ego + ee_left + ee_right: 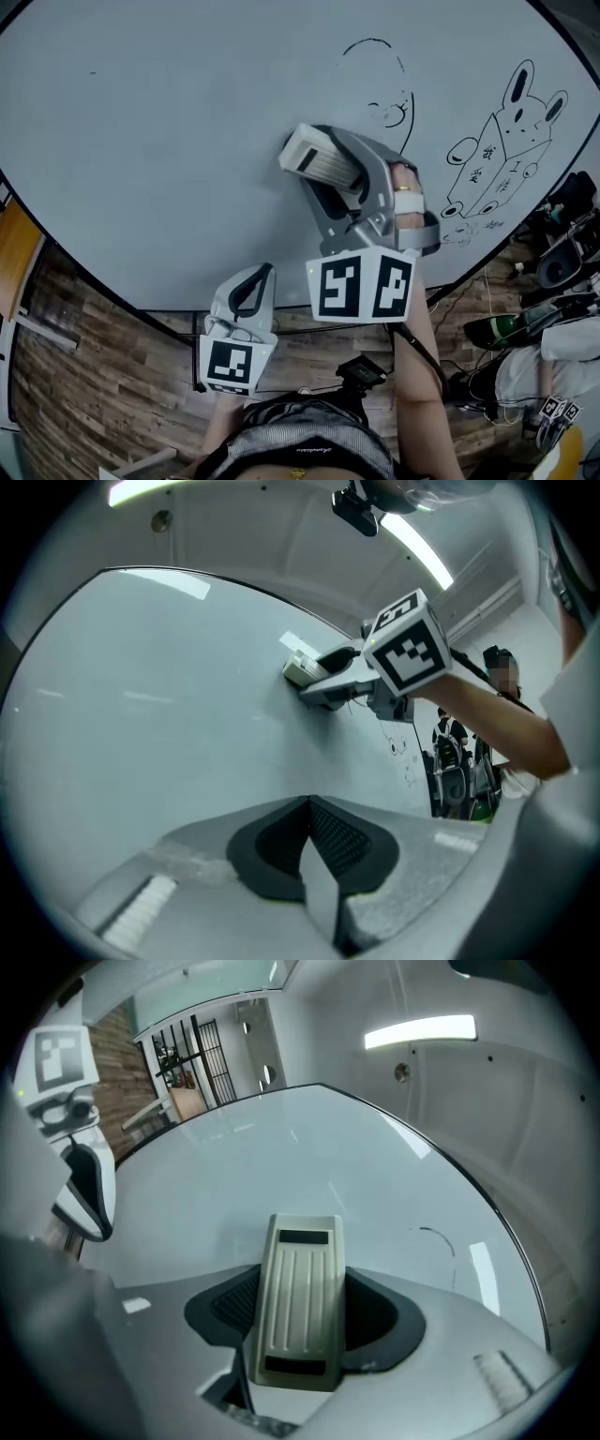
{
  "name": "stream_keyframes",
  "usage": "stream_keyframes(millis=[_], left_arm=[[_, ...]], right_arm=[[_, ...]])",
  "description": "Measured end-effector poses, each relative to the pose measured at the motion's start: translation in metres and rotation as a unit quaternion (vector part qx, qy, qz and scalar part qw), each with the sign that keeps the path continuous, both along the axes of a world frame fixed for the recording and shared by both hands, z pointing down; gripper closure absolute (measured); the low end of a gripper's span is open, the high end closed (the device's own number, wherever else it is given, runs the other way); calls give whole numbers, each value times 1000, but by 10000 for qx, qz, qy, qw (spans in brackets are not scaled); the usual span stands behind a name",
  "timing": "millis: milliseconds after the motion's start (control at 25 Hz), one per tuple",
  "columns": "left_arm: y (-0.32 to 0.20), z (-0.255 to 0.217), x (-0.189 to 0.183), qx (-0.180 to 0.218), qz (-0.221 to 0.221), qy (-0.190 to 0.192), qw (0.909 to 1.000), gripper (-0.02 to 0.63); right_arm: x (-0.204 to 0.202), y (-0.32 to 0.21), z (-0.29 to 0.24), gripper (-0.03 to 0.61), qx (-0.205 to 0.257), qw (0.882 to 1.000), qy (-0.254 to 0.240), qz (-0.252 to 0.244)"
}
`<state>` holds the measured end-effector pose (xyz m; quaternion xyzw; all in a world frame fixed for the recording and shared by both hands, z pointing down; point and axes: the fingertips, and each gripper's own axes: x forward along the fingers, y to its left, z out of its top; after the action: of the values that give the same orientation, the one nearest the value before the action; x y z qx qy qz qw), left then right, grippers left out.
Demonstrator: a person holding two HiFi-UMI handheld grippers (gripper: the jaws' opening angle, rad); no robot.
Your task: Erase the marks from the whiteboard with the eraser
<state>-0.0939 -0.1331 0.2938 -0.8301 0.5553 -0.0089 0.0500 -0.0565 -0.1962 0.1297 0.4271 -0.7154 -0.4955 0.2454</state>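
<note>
The wiping step looks to be in hand. The right claw (339, 178) is clamped on the eraser (300, 1297), its jaws closed against the long sides. The pale ribbed block sits against the whiteboard (169, 141) near the board's middle. The left claw (309, 841) has its jaws pressed together on nothing and hangs low at 7 o'clock from the right one, below the board's lower edge.

Much of the board is bare, so the task seems partly done. A broken curved outline (375, 45) and a small scribble (392, 111) lie at 1 o'clock from the eraser. A rabbit-and-box drawing (506, 150) sits well apart at 3 o'clock. The next move calls for sliding the eraser toward 1 o'clock with its face kept flat and pressed, then across to 3 o'clock.

Only the head view shows the rabbit drawing and the full spread of marks. The right gripper view shows the grip on the eraser clearly, but of the marks only a faint arc (439, 1237) at 2 o'clock. The left gripper view alone shows the eraser side-on, its end meeting the board.
</note>
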Motion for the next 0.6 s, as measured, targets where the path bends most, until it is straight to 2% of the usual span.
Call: stream_keyframes(millis=[120, 320, 520, 600], left_arm=[[6, 16, 2, -74, 10, 17, 10000, 609], [14, 32, 6, -162, 86, -203, 9996, 609], [19, 26, 15, -35, 227, -412, 9989, 609], [20, 24, 18, -91, 223, -308, 9992, 609]], right_arm=[[1, 1, 33, 327, 2, 10000, -70, -71], [3, 1, 53, 314, 5, 10000, -45, 83], [11, 0, 42, 313, 21, 9997, -142, 208], [20, -1, 22, 313, 147, 9990, -352, 252]])
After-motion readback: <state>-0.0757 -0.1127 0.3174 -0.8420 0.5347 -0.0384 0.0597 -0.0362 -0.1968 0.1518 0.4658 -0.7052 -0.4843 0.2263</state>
